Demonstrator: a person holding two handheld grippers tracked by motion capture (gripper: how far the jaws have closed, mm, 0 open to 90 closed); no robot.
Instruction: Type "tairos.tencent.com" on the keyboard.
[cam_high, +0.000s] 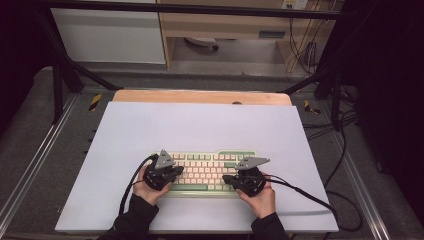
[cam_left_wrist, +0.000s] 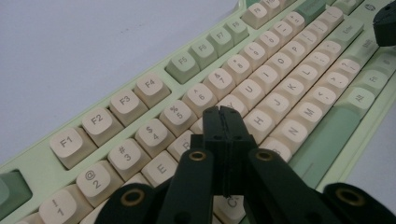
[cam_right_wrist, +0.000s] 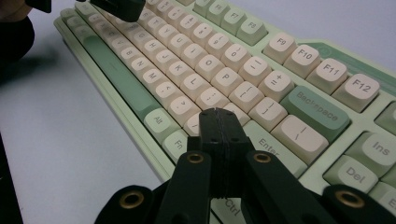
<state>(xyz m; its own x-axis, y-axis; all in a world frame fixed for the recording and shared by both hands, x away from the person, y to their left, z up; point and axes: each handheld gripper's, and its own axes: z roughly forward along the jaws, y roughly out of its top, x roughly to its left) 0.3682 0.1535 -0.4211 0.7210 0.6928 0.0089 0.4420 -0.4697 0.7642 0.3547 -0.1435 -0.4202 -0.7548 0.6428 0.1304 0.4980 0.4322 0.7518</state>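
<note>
From above, a pale green keyboard (cam_high: 207, 172) with cream keys lies on the white table (cam_high: 200, 125), nearer the front edge than the back and roughly midway between the left and right edges. A person's two hands come in from the front edge, each holding a gripper. The left gripper (cam_high: 176, 171) is over the left part of the keyboard, its tip pointing inward across the keys. The right gripper (cam_high: 226, 179) is over the right part, near the bottom row, also pointing inward. A black cable trails from each toward the front edge, the right one looping out across the table toward the right edge.

In the left gripper view, the left gripper (cam_left_wrist: 223, 111) has its jaws clenched tight together with nothing between them. Its tip sits just above the letter rows, close to the T and Y keys; whether it touches a key I cannot tell. The other gripper's black tip shows far off, at the top right.

In the right gripper view, the right gripper (cam_right_wrist: 218, 112) is likewise clenched on nothing, jaws pressed flat together. Its tip hangs over the keys just left of Enter, with the green Backspace key (cam_right_wrist: 315, 112) beyond it
</note>
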